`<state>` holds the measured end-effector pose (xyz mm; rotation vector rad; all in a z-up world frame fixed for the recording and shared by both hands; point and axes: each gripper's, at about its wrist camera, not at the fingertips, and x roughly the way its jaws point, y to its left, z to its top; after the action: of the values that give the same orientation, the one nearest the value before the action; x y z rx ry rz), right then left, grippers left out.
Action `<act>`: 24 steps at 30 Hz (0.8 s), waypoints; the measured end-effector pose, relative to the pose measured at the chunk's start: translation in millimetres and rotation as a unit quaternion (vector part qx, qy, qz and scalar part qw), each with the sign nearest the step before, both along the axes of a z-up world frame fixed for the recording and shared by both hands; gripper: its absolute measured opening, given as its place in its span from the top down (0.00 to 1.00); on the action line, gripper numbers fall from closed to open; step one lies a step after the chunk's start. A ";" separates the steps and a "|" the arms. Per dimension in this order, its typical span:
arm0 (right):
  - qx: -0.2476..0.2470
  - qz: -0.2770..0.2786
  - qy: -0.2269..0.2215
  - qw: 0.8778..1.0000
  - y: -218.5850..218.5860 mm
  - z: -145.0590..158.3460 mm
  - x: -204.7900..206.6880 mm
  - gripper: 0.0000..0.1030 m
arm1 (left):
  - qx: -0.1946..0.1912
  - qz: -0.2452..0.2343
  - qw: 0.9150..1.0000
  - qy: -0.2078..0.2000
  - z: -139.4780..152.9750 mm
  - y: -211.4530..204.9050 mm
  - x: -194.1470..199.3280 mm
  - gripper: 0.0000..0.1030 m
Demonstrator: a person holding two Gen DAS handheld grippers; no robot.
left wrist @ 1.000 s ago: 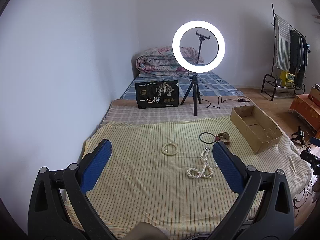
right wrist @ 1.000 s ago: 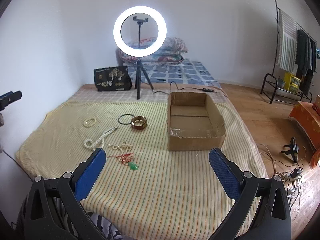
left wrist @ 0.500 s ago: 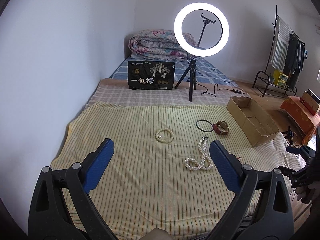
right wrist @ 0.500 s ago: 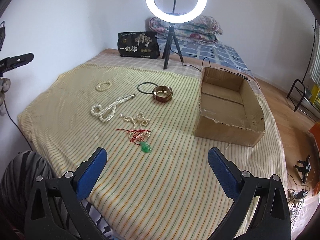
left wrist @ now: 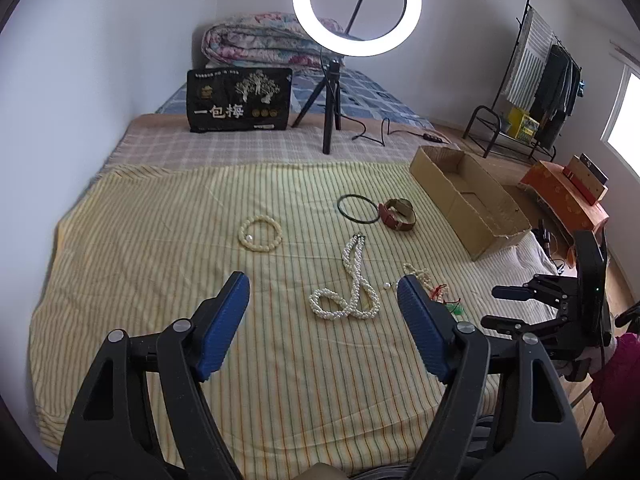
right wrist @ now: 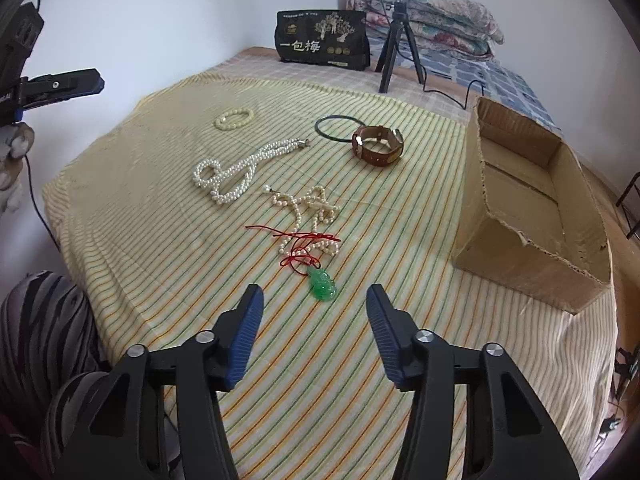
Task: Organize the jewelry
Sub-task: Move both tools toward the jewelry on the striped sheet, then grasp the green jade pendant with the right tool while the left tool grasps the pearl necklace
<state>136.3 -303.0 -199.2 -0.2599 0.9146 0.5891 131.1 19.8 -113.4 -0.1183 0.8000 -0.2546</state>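
The jewelry lies spread on the striped sheet [right wrist: 160, 208] of a bed, with nothing yet in the box [right wrist: 532, 200] at its right side. The right claw [right wrist: 315, 330] is empty and its jaws are closing, aimed at the jade pendant [right wrist: 323, 285], which lies just ahead of the tips and not yet between them. The left claw [left wrist: 323, 322] is likewise empty and closing, pointed toward the pearl rope [left wrist: 352, 292]. The pendant would best be taken by its solid green body, since its red cord [right wrist: 300, 240] is tangled over the small pearl strand [right wrist: 308, 208] and a pull on the cord would probably drag that strand along. The tips should be lowered to either side of the stone, close to the sheet without fabric being pinched, and the lift kept slow so that the cord can be seen to slip free. The bracelet [right wrist: 234, 118], bangle [right wrist: 338, 128] and watch [right wrist: 378, 146] lie farther back, well apart from this grasp.
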 end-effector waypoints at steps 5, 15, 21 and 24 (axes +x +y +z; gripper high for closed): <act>-0.014 0.022 0.021 0.999 6.4 -14.6 11.1 0.63 | -0.004 -0.020 0.999 0.033 -26.0 -11.3 17.7 0.28; -0.048 0.047 0.035 0.997 16.5 -34.6 23.7 0.71 | 0.000 -0.055 0.995 0.078 -61.7 -28.9 48.5 0.34; -0.053 0.055 0.038 0.996 17.2 -36.2 26.7 0.72 | 0.006 -0.075 0.992 0.099 -79.9 -45.7 66.8 0.34; -0.055 0.057 0.040 0.996 17.9 -37.1 28.4 0.73 | -0.001 -0.081 0.991 0.110 -88.2 -51.6 76.2 0.34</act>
<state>164.7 -285.1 -236.3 -0.3916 1.0163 0.6600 207.3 -31.8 -201.6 -0.0842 1.0314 -0.4011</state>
